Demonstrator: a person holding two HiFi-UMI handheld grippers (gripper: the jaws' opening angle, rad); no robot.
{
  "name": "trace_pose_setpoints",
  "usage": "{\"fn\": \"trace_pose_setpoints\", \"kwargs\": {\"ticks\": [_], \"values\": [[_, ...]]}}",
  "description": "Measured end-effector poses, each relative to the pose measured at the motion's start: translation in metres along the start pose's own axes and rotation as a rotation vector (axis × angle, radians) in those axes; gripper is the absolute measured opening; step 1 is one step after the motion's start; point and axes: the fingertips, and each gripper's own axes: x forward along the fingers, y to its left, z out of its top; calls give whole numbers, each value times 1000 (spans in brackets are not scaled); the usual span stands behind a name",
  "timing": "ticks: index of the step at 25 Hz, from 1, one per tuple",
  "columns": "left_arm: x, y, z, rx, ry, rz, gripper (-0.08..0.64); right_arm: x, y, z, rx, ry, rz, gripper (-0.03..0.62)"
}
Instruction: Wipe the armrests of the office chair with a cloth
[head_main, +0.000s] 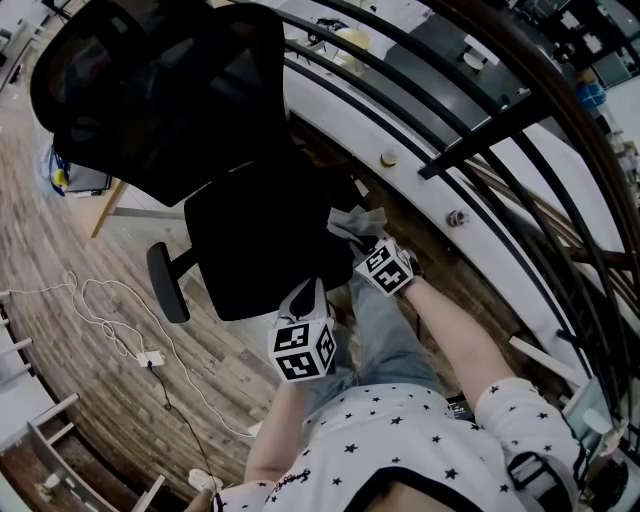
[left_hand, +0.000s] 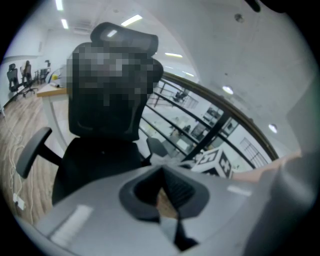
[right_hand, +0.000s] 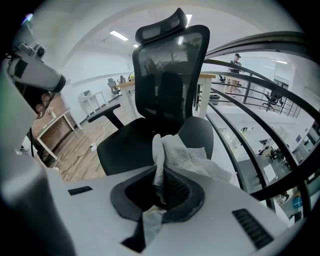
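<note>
L gripper (left_hand: 162, 171), R gripper (right_hand: 161, 174) (w/ 1 cloth (right_hand: 181, 156)), 1 office chair (right_hand: 125, 146)

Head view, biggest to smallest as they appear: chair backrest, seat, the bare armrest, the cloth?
1. backrest: largest, though probably also nearest the camera.
2. seat.
3. bare armrest and cloth: they look about alike, so no ranking.

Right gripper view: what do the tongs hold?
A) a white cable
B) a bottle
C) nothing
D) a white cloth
D: the white cloth is pinched in the shut right tongs, and its bunched end sticks out toward the office chair.
</note>
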Motion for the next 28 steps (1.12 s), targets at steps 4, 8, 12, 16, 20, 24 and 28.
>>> {"fn": "trace_pose_setpoints", "kwargs": {"ticks": [4,8,12,16,20,24,28], "values": [[-5,-2,-2,6,1,-6,6,-5,7,-4,1,-4,-5,28],[-8,-4,-6,14,4,-10,6,-11,15,-12,-18,-9,-23,28],[-10,-5,-8,20,1,-11,6,-14,20,-19,-36,-10,-46,28],[-14,-6,-10,25,-2,-13,6,-15,24,-22,-22,-5,-44,28],[-18,-7,-11,29,-2,-17,6,-15,25,-22,-26,8,-44,28],[-21,-6,-9,31,-6,-21,6,-14,24,-22,-14,22,-41,28],[-26,-3,-4,33,-20,-26,6,-19,33,-18,-7,18,-26,28]]}}
